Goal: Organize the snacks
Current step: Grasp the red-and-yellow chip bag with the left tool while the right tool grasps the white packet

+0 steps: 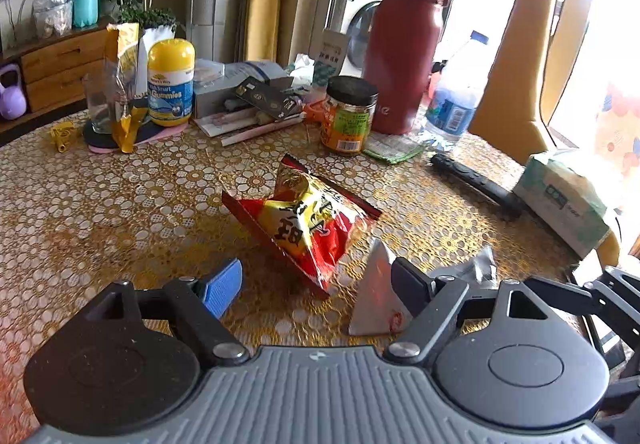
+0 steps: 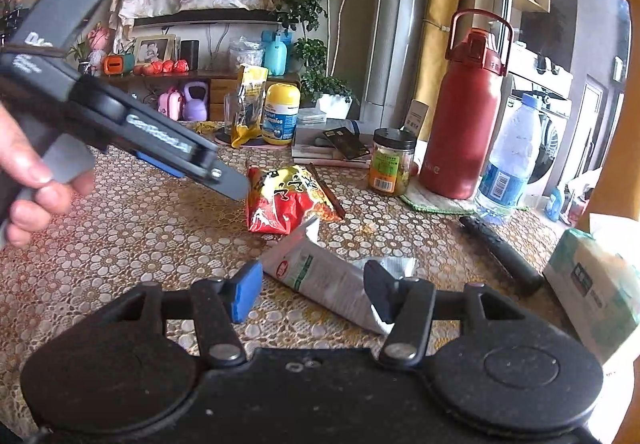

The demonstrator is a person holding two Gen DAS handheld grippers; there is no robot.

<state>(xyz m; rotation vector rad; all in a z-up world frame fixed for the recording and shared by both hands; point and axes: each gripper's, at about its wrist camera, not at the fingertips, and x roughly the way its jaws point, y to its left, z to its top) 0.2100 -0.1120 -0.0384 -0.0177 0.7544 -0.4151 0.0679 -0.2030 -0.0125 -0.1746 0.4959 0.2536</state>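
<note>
A red and yellow snack bag (image 1: 308,220) lies in the middle of the gold patterned table (image 1: 100,204). It also shows in the right wrist view (image 2: 288,198). My left gripper (image 1: 320,284) is open, its fingers just short of the bag, which lies ahead between them. A silver-white snack packet (image 2: 320,276) lies flat in front of my right gripper (image 2: 316,290), which is open with the packet between its fingers. The same packet shows beside my left gripper's right finger (image 1: 376,296). The left gripper's body (image 2: 120,124) shows at the left of the right wrist view.
At the back of the table stand a gummies bottle (image 1: 171,82), an opened yellow bag (image 1: 124,84), a jar (image 1: 348,116), a red flask (image 1: 404,44), a water bottle (image 1: 456,96), and boxes. A black remote (image 1: 476,180) and tissue pack (image 1: 568,196) lie right.
</note>
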